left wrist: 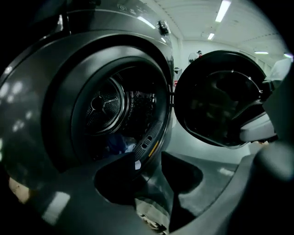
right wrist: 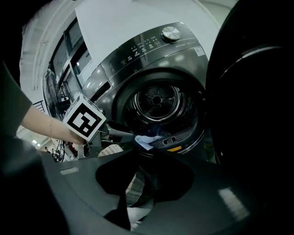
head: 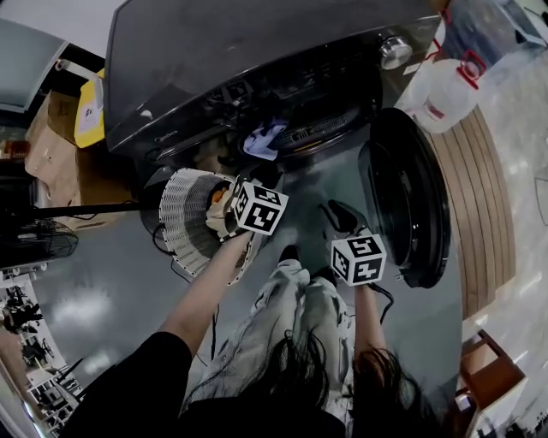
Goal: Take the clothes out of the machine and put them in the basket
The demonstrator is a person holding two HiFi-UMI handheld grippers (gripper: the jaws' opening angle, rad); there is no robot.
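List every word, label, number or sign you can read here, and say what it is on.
None can be read.
Machine panel: white print, too small to read.
Sticker beside the knob: blurred.
Yellow strip: no legible text.
Yellow box: white label, blurred.
Jug: red mark, unreadable.

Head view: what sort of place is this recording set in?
Probably a lab or workshop corner set up for laundry, not a home: a front-loading machine with a basket beside it, cardboard boxes nearby, and ceiling strip lights.
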